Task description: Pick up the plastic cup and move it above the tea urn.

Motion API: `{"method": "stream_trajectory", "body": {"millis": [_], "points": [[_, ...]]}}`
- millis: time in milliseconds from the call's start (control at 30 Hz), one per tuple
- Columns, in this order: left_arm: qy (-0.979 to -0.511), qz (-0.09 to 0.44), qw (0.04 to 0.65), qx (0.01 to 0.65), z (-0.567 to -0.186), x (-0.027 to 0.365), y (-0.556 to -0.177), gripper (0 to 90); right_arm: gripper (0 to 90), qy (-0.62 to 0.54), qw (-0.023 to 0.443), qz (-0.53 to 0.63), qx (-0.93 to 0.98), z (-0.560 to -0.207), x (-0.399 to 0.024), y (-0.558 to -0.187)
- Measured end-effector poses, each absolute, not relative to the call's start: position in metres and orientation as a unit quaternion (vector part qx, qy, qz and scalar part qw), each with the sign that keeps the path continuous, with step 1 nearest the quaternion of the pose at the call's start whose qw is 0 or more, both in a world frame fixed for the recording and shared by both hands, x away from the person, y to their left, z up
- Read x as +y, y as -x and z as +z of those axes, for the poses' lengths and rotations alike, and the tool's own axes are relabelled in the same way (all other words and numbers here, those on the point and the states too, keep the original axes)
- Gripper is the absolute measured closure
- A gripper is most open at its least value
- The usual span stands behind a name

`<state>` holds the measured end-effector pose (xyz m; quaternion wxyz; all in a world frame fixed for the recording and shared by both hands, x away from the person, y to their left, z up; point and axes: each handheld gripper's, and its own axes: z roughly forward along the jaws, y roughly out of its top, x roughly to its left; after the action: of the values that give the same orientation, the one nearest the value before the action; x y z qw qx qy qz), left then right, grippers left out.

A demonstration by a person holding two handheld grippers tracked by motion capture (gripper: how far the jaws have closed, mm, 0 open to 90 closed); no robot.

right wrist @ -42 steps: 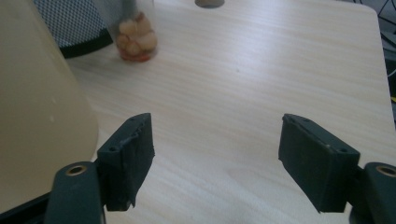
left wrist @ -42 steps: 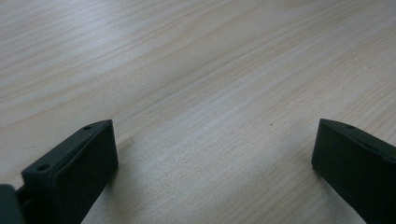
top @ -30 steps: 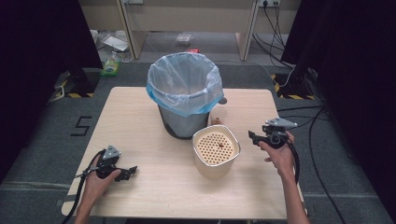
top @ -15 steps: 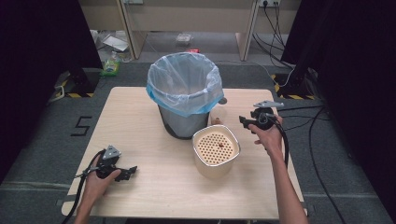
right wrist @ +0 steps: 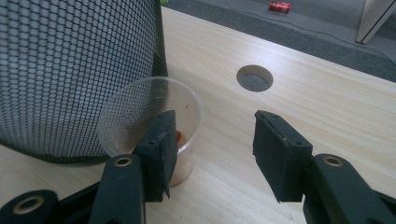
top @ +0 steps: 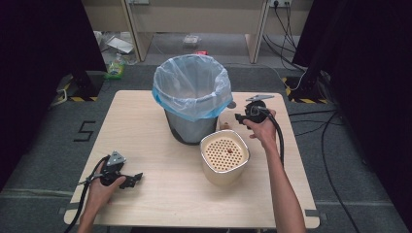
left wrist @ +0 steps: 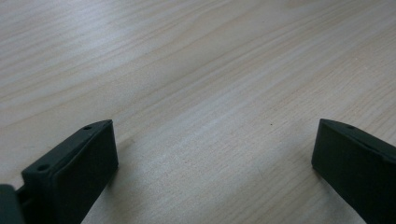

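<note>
My right claw (right wrist: 212,149) hangs low over the table (top: 145,121) near its far right part, just beside a clear plastic cup (right wrist: 154,126). My jaws have just been closing, yet they are half apart and clench nothing: in the right gripper view one jaw overlaps the cup's near rim, the other stands over bare wood to the side, and I cannot tell whether the first jaw touches the rim.

The cup is small, see-through and upright, with a thin round rim. Its lower part looks orange-brown, with a little reddish bit showing by my jaw. It stands against the foot of the mesh waste bin (top: 192,116), which is dark, lined with a pale blue bag, and placed near the middle of the far edge. In the high view the cup (top: 224,121) sits between that bin and my right claw (top: 239,117), behind a cream container (top: 224,158) with a perforated top. A round hole (right wrist: 254,78) in the tabletop lies beyond the cup, toward the far edge.

My left claw (top: 133,179) rests near the near left corner, jaws released and wide over bare wood (left wrist: 210,93).
</note>
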<state>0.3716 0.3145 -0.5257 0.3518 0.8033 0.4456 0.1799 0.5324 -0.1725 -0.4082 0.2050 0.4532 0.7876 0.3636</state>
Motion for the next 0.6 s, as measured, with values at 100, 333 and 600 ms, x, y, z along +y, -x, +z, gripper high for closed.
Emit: {"method": "stream_trajectory", "body": {"millis": [100, 333, 600], "points": [[-0.803, 0.18, 0.351, 0.446, -0.526, 0.314, -0.372, 0.0, 52.2, -0.453, 0.196, 0.363, 0.79, -0.41, -0.166, -0.541], [-0.803, 0.18, 0.352, 0.446, -0.526, 0.314, -0.372, 0.0, 54.4, -0.452, 0.186, 0.346, 0.801, -0.415, -0.157, -0.55], [-0.803, 0.18, 0.351, 0.446, -0.526, 0.314, -0.371, 0.0, 59.3, -0.451, 0.176, 0.328, 0.811, -0.425, -0.148, -0.56]]}}
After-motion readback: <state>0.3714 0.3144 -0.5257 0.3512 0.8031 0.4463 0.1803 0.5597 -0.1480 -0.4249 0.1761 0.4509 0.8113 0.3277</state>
